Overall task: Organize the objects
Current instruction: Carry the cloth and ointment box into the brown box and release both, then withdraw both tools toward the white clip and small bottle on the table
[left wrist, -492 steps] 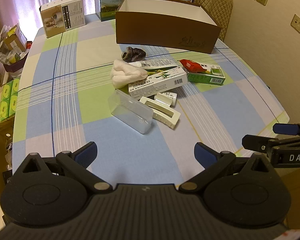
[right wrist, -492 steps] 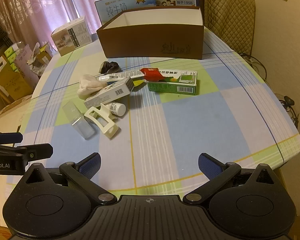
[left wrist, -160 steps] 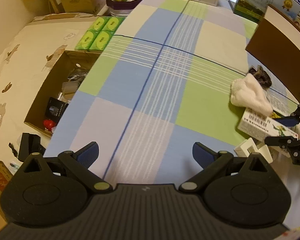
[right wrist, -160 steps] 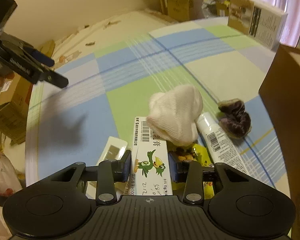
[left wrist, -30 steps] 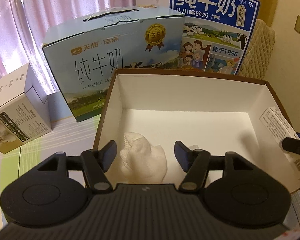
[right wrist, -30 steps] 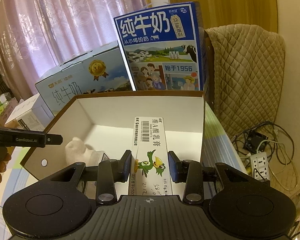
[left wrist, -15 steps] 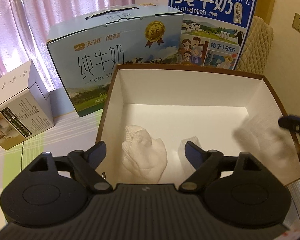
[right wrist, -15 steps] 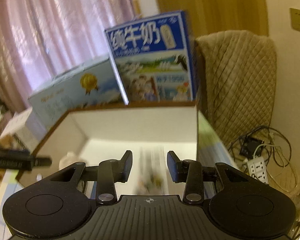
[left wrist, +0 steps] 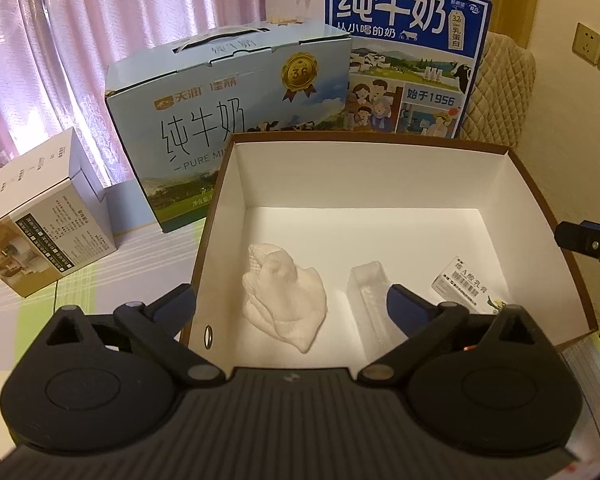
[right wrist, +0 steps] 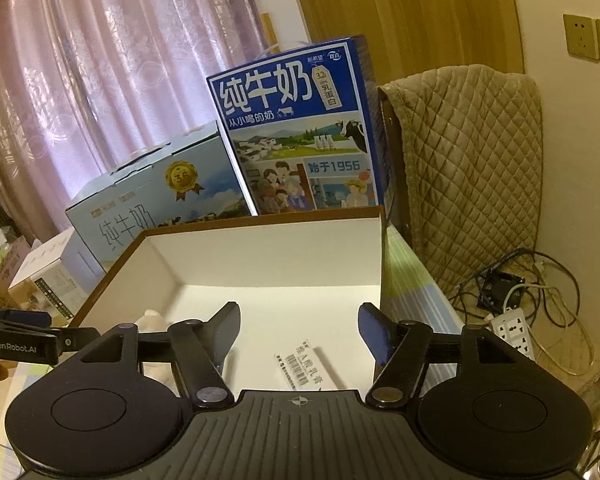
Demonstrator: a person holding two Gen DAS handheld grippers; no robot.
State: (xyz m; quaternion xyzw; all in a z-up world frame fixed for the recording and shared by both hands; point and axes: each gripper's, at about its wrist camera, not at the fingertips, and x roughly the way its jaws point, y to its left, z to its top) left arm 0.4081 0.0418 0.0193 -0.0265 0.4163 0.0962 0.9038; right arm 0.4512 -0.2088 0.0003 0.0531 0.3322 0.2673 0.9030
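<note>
A brown cardboard box (left wrist: pixel 404 138) with a white inside stands on the table. In it lie a white cloth bundle (left wrist: pixel 284 300), a clear plastic case (left wrist: pixel 370 300) and a white ointment carton (left wrist: pixel 470 286). My left gripper (left wrist: pixel 290 306) is open and empty above the box's near wall. My right gripper (right wrist: pixel 298 330) is open and empty above the box (right wrist: pixel 260 218), over the ointment carton (right wrist: pixel 308 368). The cloth (right wrist: pixel 150 318) shows partly behind its left finger.
Two milk cartons stand behind the box, a light blue one (left wrist: pixel 228 120) and a dark blue one (left wrist: pixel 408 52). A white product box (left wrist: pixel 40 216) sits at the left. A quilted chair (right wrist: pixel 468 172) and a power strip with cables (right wrist: pixel 514 330) are at the right.
My right gripper opened and the ointment carton dropped into the box. My left gripper opened wider and left the white cloth in the box.
</note>
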